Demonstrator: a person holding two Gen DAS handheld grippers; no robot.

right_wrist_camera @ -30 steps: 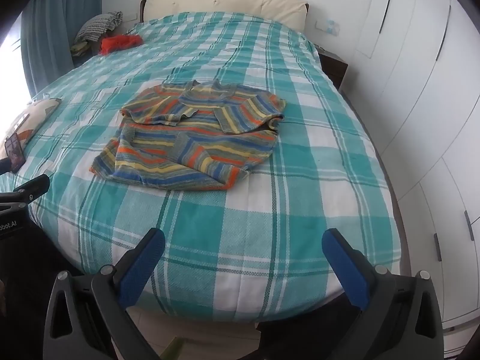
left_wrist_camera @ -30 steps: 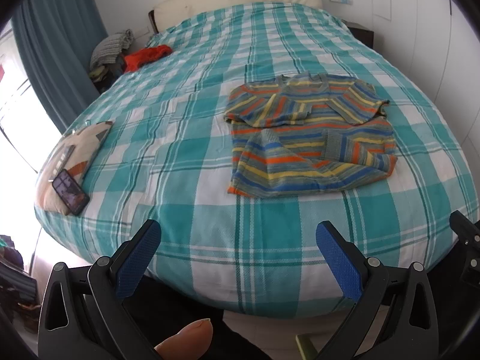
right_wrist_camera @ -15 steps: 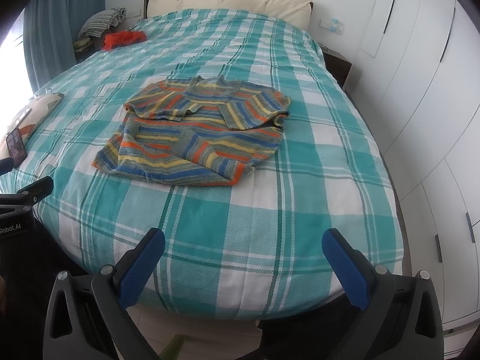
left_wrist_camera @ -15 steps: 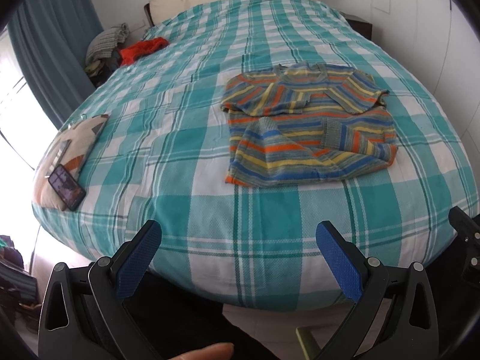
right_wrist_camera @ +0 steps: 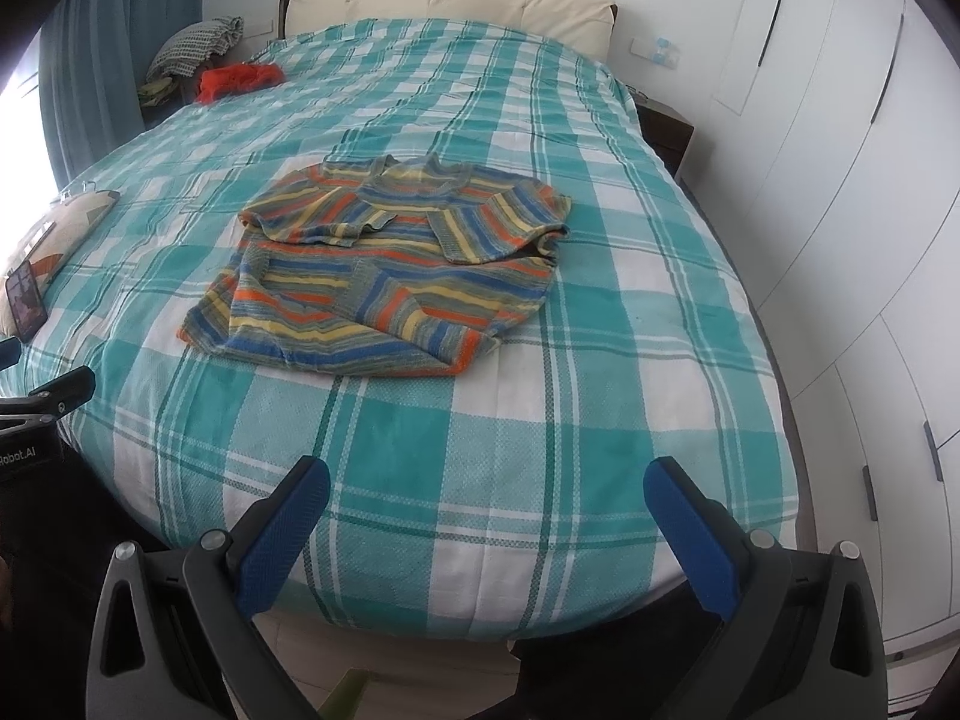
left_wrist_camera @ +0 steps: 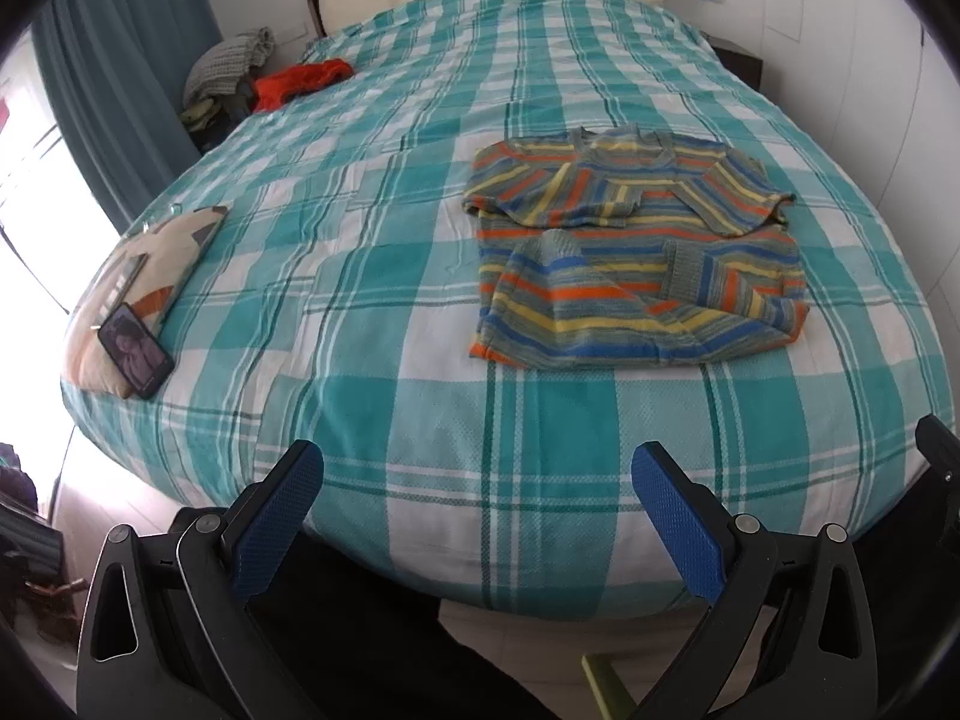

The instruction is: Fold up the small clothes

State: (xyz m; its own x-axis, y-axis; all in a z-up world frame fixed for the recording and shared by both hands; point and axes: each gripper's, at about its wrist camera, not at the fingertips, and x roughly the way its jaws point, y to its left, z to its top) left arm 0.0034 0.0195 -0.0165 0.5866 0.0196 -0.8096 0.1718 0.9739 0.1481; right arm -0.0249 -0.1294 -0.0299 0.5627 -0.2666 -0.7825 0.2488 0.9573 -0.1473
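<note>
A small striped sweater [left_wrist_camera: 636,258] in orange, blue, yellow and grey lies flat on the teal plaid bed [left_wrist_camera: 390,276], both sleeves folded in over its body. It also shows in the right wrist view [right_wrist_camera: 396,276] at the middle of the bed [right_wrist_camera: 600,360]. My left gripper [left_wrist_camera: 477,498] is open and empty above the bed's foot edge, well short of the sweater. My right gripper [right_wrist_camera: 486,510] is open and empty, also at the foot edge. The left gripper's body shows at the left edge of the right wrist view [right_wrist_camera: 42,408].
A cushion [left_wrist_camera: 144,276] with a phone [left_wrist_camera: 135,351] on it lies at the bed's left edge. A red garment [left_wrist_camera: 300,78] and a grey pile [left_wrist_camera: 228,60] lie at the far left corner. White wardrobe doors [right_wrist_camera: 840,180] stand along the right side.
Both grippers have risen and moved slightly forward over the bed's foot, so the sweater sits lower in both views. A fingertip at the bottom of the left view is gone. The sweater has not moved.
</note>
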